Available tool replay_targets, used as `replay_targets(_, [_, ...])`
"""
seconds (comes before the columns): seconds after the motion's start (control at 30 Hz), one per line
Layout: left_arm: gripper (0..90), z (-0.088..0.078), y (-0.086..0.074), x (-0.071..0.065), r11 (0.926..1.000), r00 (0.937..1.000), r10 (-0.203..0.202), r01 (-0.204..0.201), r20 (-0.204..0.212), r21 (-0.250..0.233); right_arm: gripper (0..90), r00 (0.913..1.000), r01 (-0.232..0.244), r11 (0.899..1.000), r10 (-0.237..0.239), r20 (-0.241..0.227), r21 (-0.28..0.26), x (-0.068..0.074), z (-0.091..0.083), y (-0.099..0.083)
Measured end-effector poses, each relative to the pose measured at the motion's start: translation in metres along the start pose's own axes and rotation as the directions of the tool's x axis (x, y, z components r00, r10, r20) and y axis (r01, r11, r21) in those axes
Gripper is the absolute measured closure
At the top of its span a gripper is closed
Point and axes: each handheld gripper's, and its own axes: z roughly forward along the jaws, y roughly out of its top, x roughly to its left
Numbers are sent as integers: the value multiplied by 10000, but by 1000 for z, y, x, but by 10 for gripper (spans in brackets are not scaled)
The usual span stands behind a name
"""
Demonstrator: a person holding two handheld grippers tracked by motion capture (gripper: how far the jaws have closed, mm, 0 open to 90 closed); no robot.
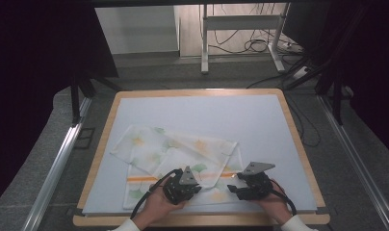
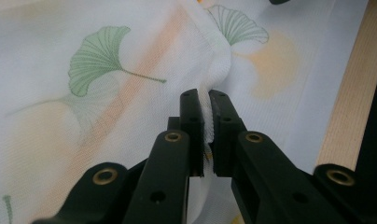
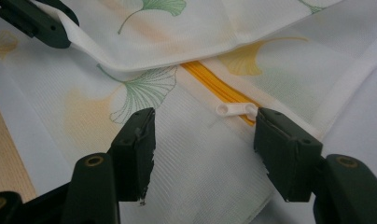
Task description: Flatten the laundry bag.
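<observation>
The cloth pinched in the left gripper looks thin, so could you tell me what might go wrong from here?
1. The left gripper holds only a narrow fold of the cloth, so it may slip out when pulled.
2. The right gripper stands open over the zipper pull; closing there could catch the pull rather than the fabric.
3. Lifting one side alone could bunch the folded layers.

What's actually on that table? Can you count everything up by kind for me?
White fabric cover with green and orange ginkgo leaves and an orange zipper: 1
Pale blue-grey mat: 1
Black two-jaw handheld grippers: 2, left gripper pinching the cloth, right gripper open
Total: 4
</observation>
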Motion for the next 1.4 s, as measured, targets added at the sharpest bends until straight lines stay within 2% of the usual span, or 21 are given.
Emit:
replay_targets(0.2, [864, -6, 1, 4, 9993, 9997, -193, 187, -181, -317, 385, 10000, 67, 10000, -67, 44, -48, 1, 0, 0])
replay_targets(0.3, [866, -9, 1, 7, 9989, 9993, -222, 209, -302, -421, 386, 9998, 173, 9998, -173, -82, -82, 3, 2, 1])
replay_targets(0.47, [867, -11, 1, 9, 9985, 9988, -282, 262, -395, -489, 389, 9992, 340, 9994, -341, -226, -13, 6, 4, 1])
replay_targets(0.83, [867, -12, 4, 15, 9976, 9980, -347, 314, -537, -623, 391, 9992, 294, 9996, -295, -255, -46, 6, 4, 1])
replay_targets(1.07, [868, -14, 10, 27, 9944, 9965, -672, 629, -493, -849, 390, 9992, 304, 9995, -305, -240, -43, 6, 4, 1])
replay_targets(1.2, [869, -17, 19, 34, 9928, 9953, -694, 624, -671, -1025, 390, 9992, 313, 9995, -314, -253, -52, 6, 4, 1])
replay_targets(1.23, [869, -16, 24, 39, 9930, 9943, -675, 589, -827, -1023, 390, 9991, 323, 9995, -325, -268, -60, 5, 4, 1])
replay_targets(1.4, [870, -14, 33, 51, 9926, 9915, -750, 640, -1063, -1035, 390, 9990, 355, 9993, -357, -269, -73, 5, 4, 0])
